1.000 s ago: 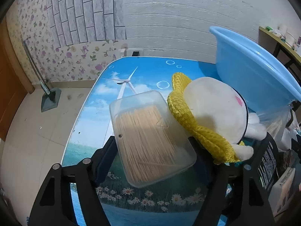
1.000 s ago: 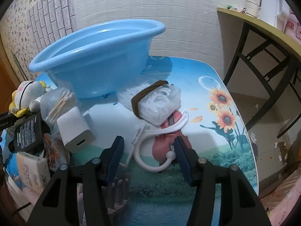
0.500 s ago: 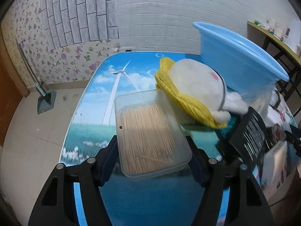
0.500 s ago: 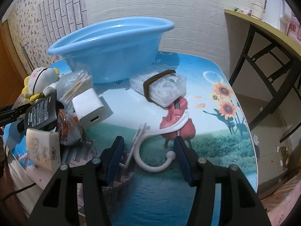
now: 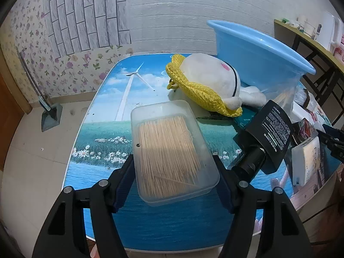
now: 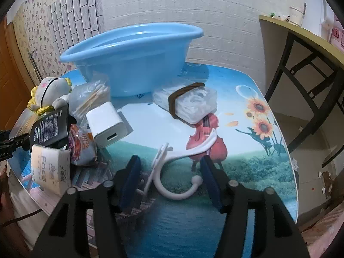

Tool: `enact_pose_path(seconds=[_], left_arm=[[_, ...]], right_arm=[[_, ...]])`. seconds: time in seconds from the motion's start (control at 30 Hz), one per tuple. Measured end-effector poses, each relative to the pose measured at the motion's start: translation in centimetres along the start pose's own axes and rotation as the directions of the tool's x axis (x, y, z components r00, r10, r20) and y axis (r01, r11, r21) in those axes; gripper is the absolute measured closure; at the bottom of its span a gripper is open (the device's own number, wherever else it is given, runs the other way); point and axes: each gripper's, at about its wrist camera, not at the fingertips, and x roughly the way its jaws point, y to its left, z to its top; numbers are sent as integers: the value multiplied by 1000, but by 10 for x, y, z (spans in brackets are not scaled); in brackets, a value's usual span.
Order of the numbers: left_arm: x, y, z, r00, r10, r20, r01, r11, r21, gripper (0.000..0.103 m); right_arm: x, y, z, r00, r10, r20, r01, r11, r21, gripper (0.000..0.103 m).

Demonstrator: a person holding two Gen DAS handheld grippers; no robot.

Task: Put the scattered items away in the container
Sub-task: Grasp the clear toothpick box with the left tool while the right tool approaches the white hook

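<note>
My left gripper point(image 5: 174, 172) is shut on a clear plastic box of toothpicks point(image 5: 169, 148), a pad against each long side, low over the printed table; its jaws are opening. Behind the box lies a white plush toy with a yellow knitted hat point(image 5: 210, 81), and behind that stands the blue basin point(image 5: 258, 64). My right gripper point(image 6: 171, 177) is open and still widening around a white plastic hook point(image 6: 159, 161) that lies flat on the table, clear of both pads. The basin point(image 6: 133, 60) stands at the back of the right wrist view.
Left of the hook lies a heap: a white charger point(image 6: 106, 124), a bag of cotton swabs point(image 6: 90, 96), a black box point(image 6: 49, 126), a snack packet point(image 6: 82, 144) and a tissue pack point(image 6: 50, 172). A banded box of white picks point(image 6: 191, 103) sits before the basin. A black-legged side table point(image 6: 301, 49) stands right.
The left gripper drew back from the basin and plush toy, carrying the toothpick box lower towards the table. The right gripper's jaws spread wider around the hook.
</note>
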Motion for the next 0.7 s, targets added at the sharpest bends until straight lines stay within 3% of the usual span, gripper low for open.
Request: enact_pose_path(seconds=[0.1, 0.2, 0.3, 0.7], left_arm=[[1, 2, -1, 1000, 10, 1, -10, 1000, -10, 20], [3, 3, -1, 1000, 14, 4, -14, 1000, -15, 12], [6, 4, -2, 1000, 25, 0, -25, 999, -24, 0], [8, 5, -3, 999, 36, 13, -35, 999, -31, 0]], right_arm=[[4, -1, -1, 1000, -14, -17, 14, 1000, 9, 9], [6, -5, 0, 999, -29, -31, 30, 999, 33, 0], [5, -6, 0, 999, -32, -30, 33, 999, 36, 0], [3, -6, -1, 999, -35, -31, 36, 999, 38, 0]])
